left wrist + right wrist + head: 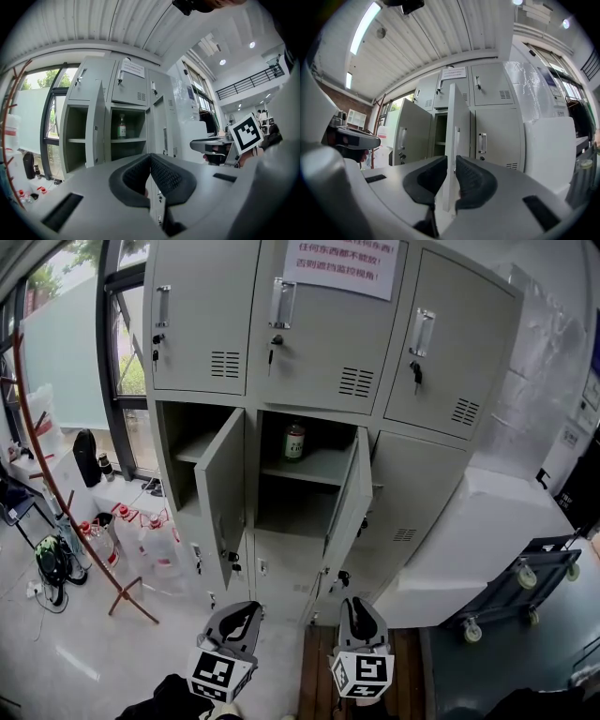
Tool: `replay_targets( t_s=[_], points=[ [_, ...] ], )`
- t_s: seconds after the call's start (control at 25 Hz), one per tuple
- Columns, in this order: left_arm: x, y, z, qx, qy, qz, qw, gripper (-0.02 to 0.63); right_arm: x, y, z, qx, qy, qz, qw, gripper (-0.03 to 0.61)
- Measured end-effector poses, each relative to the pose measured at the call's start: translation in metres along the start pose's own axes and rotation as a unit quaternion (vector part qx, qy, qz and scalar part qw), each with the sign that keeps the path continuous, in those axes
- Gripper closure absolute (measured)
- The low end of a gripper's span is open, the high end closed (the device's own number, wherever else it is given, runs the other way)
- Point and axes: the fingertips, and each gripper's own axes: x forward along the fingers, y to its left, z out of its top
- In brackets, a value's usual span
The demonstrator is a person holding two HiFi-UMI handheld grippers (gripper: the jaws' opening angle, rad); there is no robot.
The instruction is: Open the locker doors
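The grey lockers (pixel 328 352) fill the head view. Their top row is closed. In the middle row the left door (pixel 223 493) and the middle door (pixel 349 498) stand swung out, and the right door (pixel 417 493) is closed. A green-labelled bottle (pixel 294 442) stands on the middle shelf. My left gripper (pixel 236 615) sits low in front of the lockers, apart from them; its pads meet at the tips (pixel 150 157) with nothing held. My right gripper (pixel 359 610) is beside it. Its jaws (pixel 451 161) stand a narrow gap apart and empty, with the middle door's edge (pixel 457 117) showing through, farther off.
A red coat stand (pixel 56 474) and water bottles (pixel 141 540) are on the floor at the left by the window. A white wrapped unit (pixel 487 531) and a wheeled cart (pixel 525 582) stand at the right. A paper notice (pixel 342 263) hangs on the top middle door.
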Motion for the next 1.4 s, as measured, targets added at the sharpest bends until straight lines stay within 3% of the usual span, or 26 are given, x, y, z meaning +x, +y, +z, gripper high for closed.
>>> replay_targets(
  t_s=[0.52, 0.92, 1.12, 1.4],
  points=[
    [0.001, -0.015, -0.006, 0.002, 0.008, -0.008, 0.9999, 0.589, -0.050, -0.003, -0.018, 0.008, 0.007, -0.014, 1.000, 0.563],
    [0.004, -0.024, -0.005, 0.004, 0.010, -0.012, 0.9999, 0.591, -0.053, -0.009, -0.018, 0.007, 0.004, -0.019, 1.000, 0.563],
    [0.007, -0.029, -0.002, -0.015, 0.006, -0.013, 0.9998, 0.590, -0.056, -0.016, -0.017, 0.006, 0.005, -0.021, 1.000, 0.563],
    [0.016, -0.052, 0.002, -0.004, 0.003, -0.021, 0.9998, 0.589, -0.061, -0.033, -0.016, 0.005, 0.004, -0.022, 1.000, 0.563]
  ],
)
